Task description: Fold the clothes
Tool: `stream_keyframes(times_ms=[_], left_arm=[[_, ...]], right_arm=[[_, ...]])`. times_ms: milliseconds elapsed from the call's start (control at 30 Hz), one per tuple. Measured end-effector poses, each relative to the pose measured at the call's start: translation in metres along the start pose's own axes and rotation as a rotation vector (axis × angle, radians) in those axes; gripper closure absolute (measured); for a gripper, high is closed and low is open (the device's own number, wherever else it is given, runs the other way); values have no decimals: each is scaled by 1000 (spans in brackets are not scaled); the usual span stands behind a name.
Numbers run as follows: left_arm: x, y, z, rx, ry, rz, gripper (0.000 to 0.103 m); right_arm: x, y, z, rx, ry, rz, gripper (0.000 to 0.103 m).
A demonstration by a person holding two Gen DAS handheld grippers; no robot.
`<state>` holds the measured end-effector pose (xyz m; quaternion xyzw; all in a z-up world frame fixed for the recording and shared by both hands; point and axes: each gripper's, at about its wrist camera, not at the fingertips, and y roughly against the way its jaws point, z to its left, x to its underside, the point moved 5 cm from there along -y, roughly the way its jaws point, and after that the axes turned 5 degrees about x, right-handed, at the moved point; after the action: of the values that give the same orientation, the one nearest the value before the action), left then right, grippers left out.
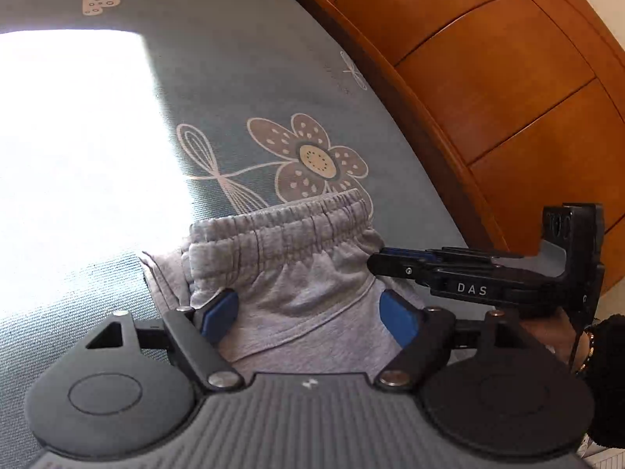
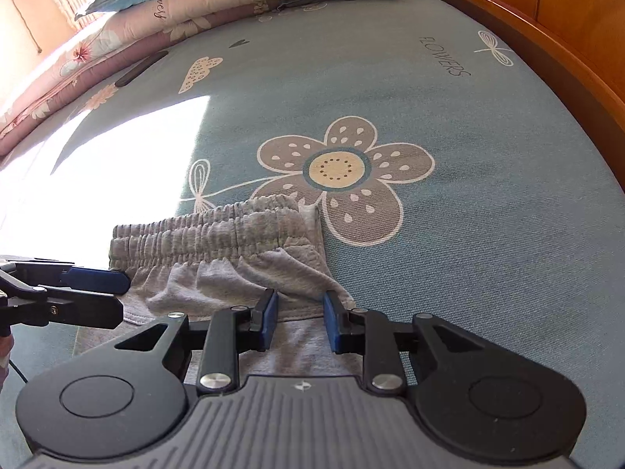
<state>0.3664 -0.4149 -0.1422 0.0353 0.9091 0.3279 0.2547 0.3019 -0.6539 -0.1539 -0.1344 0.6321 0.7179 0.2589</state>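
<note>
Grey shorts [image 1: 297,273] with a gathered elastic waistband lie folded on the blue flowered bedsheet [image 1: 242,90]; they also show in the right wrist view [image 2: 234,258]. My left gripper [image 1: 308,312] is open, its blue pads either side of the near fabric, low over it. My right gripper [image 2: 300,320] is open with a narrower gap, just above the shorts' near right edge. The right gripper also shows in the left wrist view [image 1: 375,262], at the shorts' right side. The left gripper shows in the right wrist view [image 2: 121,293], at the shorts' left side.
A wooden bed frame [image 1: 488,90] runs along the right edge of the bed. Folded quilts and pillows [image 2: 203,4] are stacked at the far end. A bright sunlit patch [image 1: 78,136] covers the sheet on the left.
</note>
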Motion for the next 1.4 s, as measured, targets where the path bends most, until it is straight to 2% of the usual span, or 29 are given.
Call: stream_keyframes(times_ms=[100,167,267,400,533,600,667,800,900,967,1033,1100,1167,1300,1400], left_arm=[[-1,11,-14,-33,-104,26,24],[2,15,-26,-27,-154,49,24],[17,14,-53,54,-231,125,24],[48,2,-87,180,-331,247,24],[75,-18,-98,224,-375,338,24],[85,-30,-91,193,-366,376,24],[90,-35,-87,172,-370,386,24],[87,-16,-94,134,-395,375,24],[93,-2,-102,154,-455,397,23],[99,1,-103,149,-485,411,23],[107,-5,-93,86,-488,431,23],[112,-11,-80,31,-470,447,23],[112,-8,-78,32,-446,437,23],[111,6,-88,30,-450,416,23],[113,6,-86,24,-463,411,23]], right_arm=[[-5,15,2,16,46,-31,73],[-1,28,2,24,50,-24,73],[9,47,5,-1,53,-1,73],[39,63,16,12,150,71,73],[59,68,20,19,201,95,73],[66,66,22,10,223,94,72],[71,55,20,43,229,110,71],[66,63,16,97,211,78,70],[65,80,25,31,204,54,70],[66,84,39,-54,213,60,70],[72,78,55,-111,233,76,70],[79,65,64,-123,249,103,70],[88,49,67,-85,259,148,70],[83,61,74,-67,276,124,70],[76,71,81,-117,270,107,69]])
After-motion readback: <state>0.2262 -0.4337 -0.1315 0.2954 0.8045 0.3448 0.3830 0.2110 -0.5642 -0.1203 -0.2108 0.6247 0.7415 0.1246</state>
